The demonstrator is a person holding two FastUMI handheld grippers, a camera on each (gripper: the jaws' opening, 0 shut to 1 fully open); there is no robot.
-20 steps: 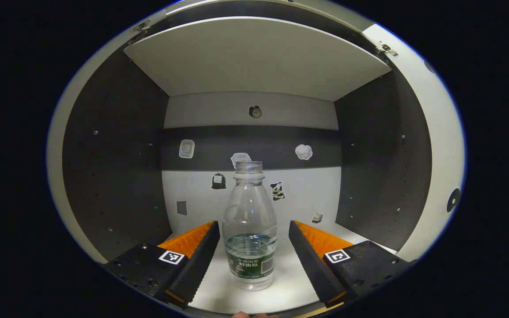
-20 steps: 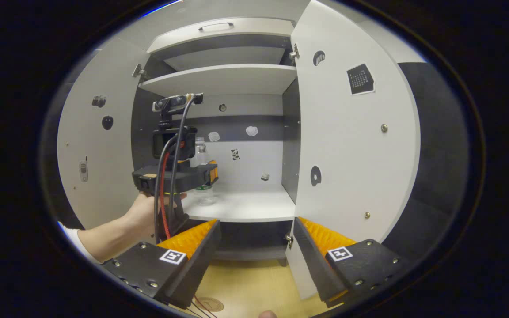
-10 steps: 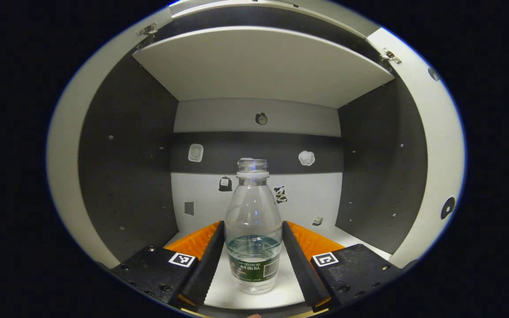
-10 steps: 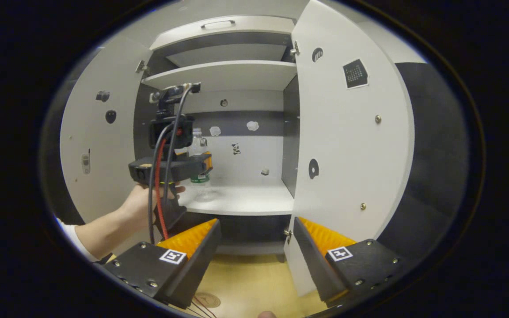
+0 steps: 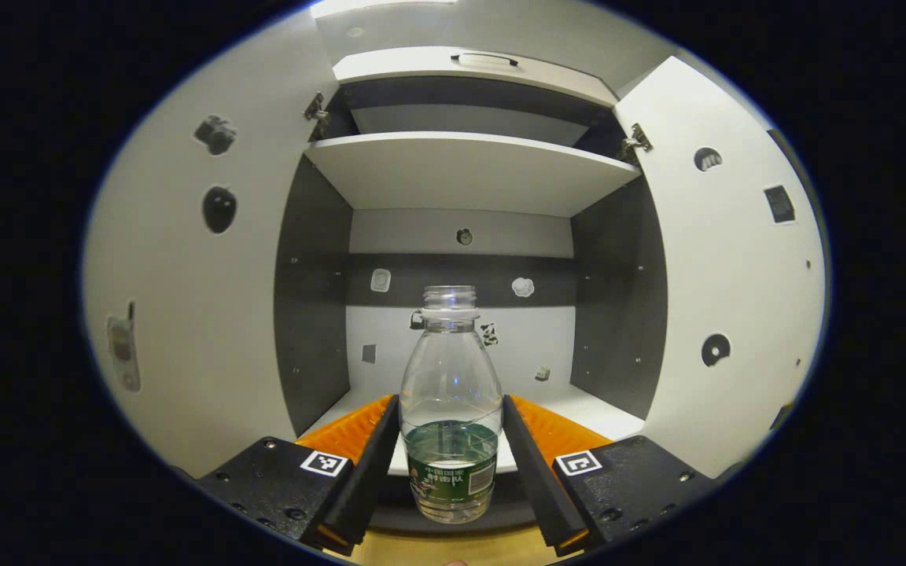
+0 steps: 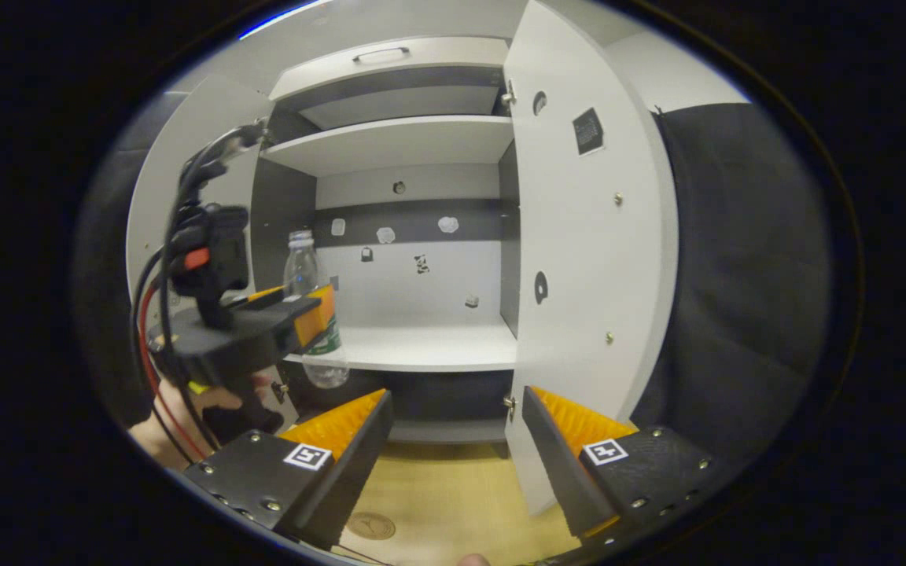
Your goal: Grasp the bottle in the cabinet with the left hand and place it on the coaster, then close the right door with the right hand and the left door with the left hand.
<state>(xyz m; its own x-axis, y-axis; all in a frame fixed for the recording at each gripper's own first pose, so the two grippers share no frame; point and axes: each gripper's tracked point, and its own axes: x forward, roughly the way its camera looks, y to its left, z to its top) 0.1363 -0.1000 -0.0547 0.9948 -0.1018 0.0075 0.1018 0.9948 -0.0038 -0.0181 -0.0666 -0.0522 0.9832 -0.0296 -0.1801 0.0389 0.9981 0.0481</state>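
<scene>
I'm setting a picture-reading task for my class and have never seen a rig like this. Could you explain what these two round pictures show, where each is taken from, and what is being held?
A person holds a two-finger gripper in each hand; a camera rides on each. The left gripper view looks along the left gripper, whose jaws are shut on a clear plastic bottle with a green label, part full and uncapped, held upright in front of an open grey cabinet. The right gripper view shows the right gripper, jaws open and empty, above a wooden table with a round coaster. It also shows the left gripper off to the side with the bottle. Both cabinet doors stand open.
</scene>
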